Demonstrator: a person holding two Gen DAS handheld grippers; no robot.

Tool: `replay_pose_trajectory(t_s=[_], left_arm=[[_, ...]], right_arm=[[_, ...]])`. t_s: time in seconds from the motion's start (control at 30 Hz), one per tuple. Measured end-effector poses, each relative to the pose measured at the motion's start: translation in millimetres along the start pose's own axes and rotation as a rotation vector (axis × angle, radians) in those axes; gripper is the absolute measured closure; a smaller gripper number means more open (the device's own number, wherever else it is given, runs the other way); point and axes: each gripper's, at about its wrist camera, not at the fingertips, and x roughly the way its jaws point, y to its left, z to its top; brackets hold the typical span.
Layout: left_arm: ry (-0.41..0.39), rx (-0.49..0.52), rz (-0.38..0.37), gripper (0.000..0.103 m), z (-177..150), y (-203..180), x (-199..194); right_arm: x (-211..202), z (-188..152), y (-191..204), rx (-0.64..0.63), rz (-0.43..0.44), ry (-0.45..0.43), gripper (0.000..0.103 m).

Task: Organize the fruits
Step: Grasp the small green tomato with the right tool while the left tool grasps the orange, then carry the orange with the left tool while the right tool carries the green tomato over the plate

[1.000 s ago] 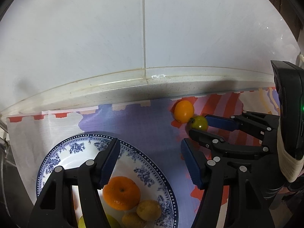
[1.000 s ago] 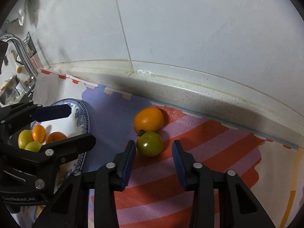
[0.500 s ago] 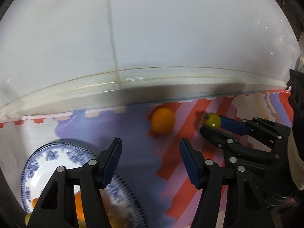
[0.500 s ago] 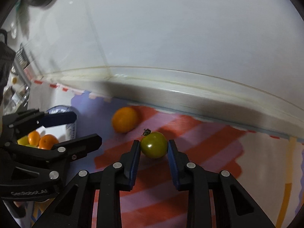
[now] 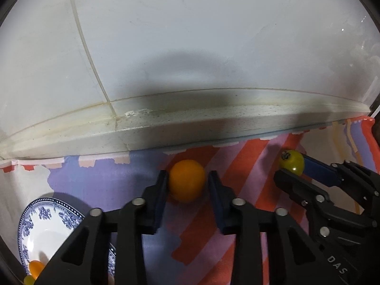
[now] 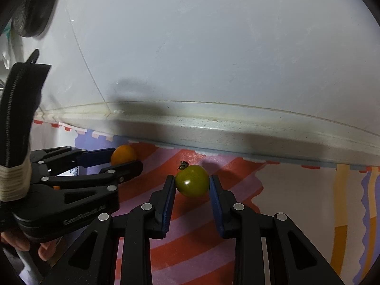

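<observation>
Sitting between each gripper's fingers: orange, green tomato.

In the left wrist view, the black plastic body of the right gripper carries pale raised letters reading "DAS" at the lower right edge; any letters beyond these are cut off. In the right wrist view, the black body of the left gripper bears an embossed word, too blurred to read.
</observation>
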Motion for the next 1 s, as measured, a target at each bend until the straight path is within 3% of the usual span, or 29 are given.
replay_pose_trajectory(t_s=[0.33,0.83,1.0], left_arm=[[-0.042,-0.021,-0.021,0.072,-1,5,-24],[-0.162,-0.070,-0.050,0.072,-32,35,-117],[-0.205,-0.089,-0.039,0.072,-40,23,-137]], right_arm=[[-7,-2,0,-0.007,0.015,-0.005,0.073],[-65,3,27,-0.078,0.040,-0.084,0.073],[-90,4,43,-0.104,0.054,-0.122,0.073]])
